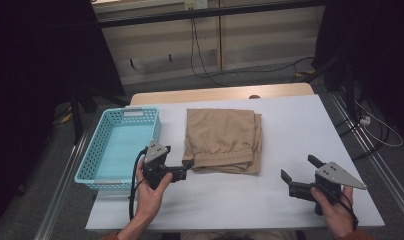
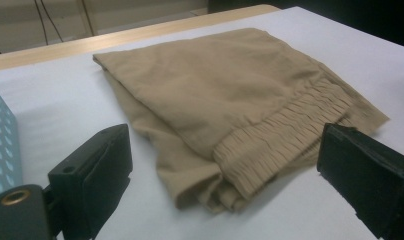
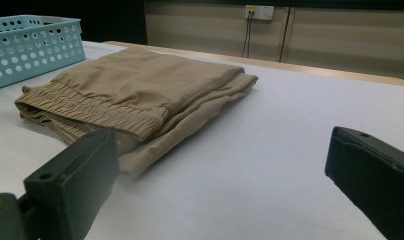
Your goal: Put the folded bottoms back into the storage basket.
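Observation:
A folded tan garment (image 1: 223, 140) with an elastic waistband lies in the middle of the white table (image 1: 300, 125), waistband toward the near edge. My left gripper (image 1: 186, 170) is open, its jaws right at the garment's near-left corner. In the left gripper view the left gripper (image 2: 225, 145) has its jaws spread wide around the waistband corner of the garment (image 2: 225, 90), gripping nothing. My right gripper (image 1: 300, 168) is open and empty near the table's front right, well apart from the cloth. Ahead of the right gripper (image 3: 222, 150), the garment (image 3: 140, 85) sits to the left.
A light blue perforated basket (image 1: 132, 111) stands empty at the table's left edge, beside the garment; its wall shows as basket (image 2: 0, 145) and basket (image 3: 35, 45). Bare table surface lies right of and in front of the cloth. Cables hang on the far wall.

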`<act>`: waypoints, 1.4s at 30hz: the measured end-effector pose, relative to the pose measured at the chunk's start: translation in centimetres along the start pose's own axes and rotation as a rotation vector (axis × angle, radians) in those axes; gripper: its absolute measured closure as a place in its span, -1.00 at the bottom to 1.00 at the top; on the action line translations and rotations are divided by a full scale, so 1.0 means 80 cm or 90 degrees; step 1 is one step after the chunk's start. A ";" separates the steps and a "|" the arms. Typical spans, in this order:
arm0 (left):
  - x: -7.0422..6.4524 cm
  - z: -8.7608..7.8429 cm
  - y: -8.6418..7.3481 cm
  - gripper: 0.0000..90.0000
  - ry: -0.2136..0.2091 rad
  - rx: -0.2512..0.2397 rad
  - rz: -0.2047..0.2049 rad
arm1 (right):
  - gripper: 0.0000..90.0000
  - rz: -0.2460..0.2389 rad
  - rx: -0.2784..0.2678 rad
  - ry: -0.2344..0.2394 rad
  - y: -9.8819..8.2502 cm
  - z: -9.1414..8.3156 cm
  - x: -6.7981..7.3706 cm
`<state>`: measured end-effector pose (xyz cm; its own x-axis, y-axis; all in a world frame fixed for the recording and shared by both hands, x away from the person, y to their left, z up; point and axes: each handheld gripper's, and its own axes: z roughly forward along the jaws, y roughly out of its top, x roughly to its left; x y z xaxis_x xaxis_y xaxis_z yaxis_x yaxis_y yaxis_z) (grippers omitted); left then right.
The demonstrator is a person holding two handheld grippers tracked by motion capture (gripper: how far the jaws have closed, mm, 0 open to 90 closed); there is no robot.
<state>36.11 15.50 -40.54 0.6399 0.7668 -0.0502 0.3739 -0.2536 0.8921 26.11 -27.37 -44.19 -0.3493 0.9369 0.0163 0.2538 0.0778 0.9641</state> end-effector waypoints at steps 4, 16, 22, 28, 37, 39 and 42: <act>0.008 0.009 0.009 -0.91 -0.003 0.015 0.000 | -0.98 0.001 0.003 0.003 0.000 0.001 -0.001; 0.011 0.031 0.035 -0.92 -0.012 0.036 -0.005 | -0.98 -0.003 0.003 0.007 0.000 0.002 0.001; 0.015 0.043 0.050 -0.89 -0.007 0.033 -0.013 | -0.98 -0.005 0.003 0.009 0.000 0.002 0.001; 0.017 0.053 0.062 -0.82 -0.043 0.052 -0.026 | -0.98 0.003 0.005 0.011 0.000 0.002 0.000; 0.022 0.078 0.090 -0.79 -0.051 0.063 -0.012 | -0.97 0.003 0.006 0.013 0.000 0.003 0.000; 0.025 0.085 0.091 -0.77 -0.037 0.063 -0.011 | -0.97 0.002 0.005 0.015 0.000 0.003 0.000; 0.027 0.091 0.091 -0.67 -0.019 0.055 -0.006 | -0.97 0.003 0.005 0.015 0.000 0.003 0.000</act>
<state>45.12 11.01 -37.39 0.6550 0.7521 -0.0733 0.4357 -0.2967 0.8498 26.31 -27.28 -44.22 -0.3698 0.9287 0.0276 0.2630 0.0761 0.9618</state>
